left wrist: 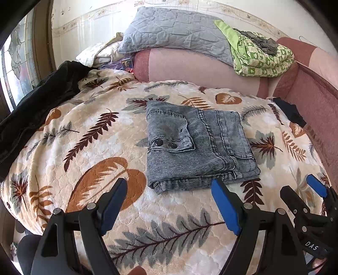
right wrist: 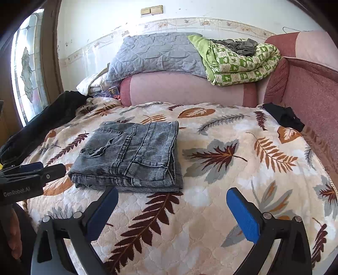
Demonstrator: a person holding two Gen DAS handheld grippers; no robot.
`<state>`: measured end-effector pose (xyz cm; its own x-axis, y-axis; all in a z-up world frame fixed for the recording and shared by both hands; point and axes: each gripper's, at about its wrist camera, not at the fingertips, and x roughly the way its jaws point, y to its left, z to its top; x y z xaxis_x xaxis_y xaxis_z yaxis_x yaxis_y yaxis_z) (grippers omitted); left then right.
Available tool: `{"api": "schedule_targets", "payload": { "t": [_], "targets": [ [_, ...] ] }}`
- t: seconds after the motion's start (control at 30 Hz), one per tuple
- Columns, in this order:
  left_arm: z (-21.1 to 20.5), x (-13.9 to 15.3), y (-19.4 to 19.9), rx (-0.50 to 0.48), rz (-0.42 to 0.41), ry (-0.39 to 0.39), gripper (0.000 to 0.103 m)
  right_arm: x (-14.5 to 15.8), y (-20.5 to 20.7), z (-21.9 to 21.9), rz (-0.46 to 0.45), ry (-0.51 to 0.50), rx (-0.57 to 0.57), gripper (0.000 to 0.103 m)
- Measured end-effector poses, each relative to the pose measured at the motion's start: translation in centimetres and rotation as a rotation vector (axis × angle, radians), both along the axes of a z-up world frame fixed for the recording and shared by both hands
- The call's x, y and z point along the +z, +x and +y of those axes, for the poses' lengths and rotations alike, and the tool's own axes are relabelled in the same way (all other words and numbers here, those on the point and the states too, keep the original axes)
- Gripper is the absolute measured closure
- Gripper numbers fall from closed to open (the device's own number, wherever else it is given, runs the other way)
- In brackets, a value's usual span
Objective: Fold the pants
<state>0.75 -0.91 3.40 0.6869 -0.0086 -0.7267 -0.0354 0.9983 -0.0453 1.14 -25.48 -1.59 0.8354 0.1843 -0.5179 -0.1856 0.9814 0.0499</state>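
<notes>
A: Where are the pants (left wrist: pixel 198 146)?

B: Folded into a compact grey square on the leaf-print blanket (left wrist: pixel 88 135) that covers the bed, lying flat, nothing on top of them. From the left wrist view they sit just beyond the left gripper (left wrist: pixel 171 190), roughly between its two fingers but not touched by either.

A: And the left gripper itself?

B: Its jaws stand wide apart with only blanket under them. It holds nothing.

A: Does the right wrist view agree?

B: It shows the same pants (right wrist: pixel 131 156) further to the left, off the line of the right gripper (right wrist: pixel 172 200), whose jaws are also spread wide and empty over the blanket (right wrist: pixel 221 169). Its left finger tip comes close to the near edge of the pants; I can't tell whether it touches.

A: Anything only one view gives?

B: The left view shows two dark snap buttons (left wrist: pixel 165 144) on a pocket flap clearly; in the right view that flap is small and dim. The right view shows light switches (right wrist: pixel 152 10) high on the wall, which the left view cuts off. Each view catches the other gripper at its edge: the right gripper (left wrist: pixel 300 190) low right in the left view, the left gripper (right wrist: pixel 33 169) low left in the right view.

A: Background?

B: A grey quilt (right wrist: pixel 156 55) and a green patterned quilt (right wrist: pixel 240 63) on the pink sofa back (right wrist: pixel 186 88).
</notes>
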Motion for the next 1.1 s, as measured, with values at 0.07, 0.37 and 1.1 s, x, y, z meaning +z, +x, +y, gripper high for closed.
{"api": "schedule_targets", "payload": {
  "t": [0.07,0.37,1.1],
  "targets": [
    [0.0,0.1,0.0,-0.001,0.002,-0.002,0.021,0.0,0.0,0.1,-0.005,-0.004,0.001,0.000],
    [0.0,0.0,0.1,-0.001,0.003,-0.015,0.021,0.1,-0.2,0.1,-0.015,-0.010,0.005,0.000],
    [-0.2,0.1,1.5,-0.018,0.005,-0.045,0.018,-0.4,0.2,0.4,-0.005,-0.033,0.008,0.000]
  ]
}}
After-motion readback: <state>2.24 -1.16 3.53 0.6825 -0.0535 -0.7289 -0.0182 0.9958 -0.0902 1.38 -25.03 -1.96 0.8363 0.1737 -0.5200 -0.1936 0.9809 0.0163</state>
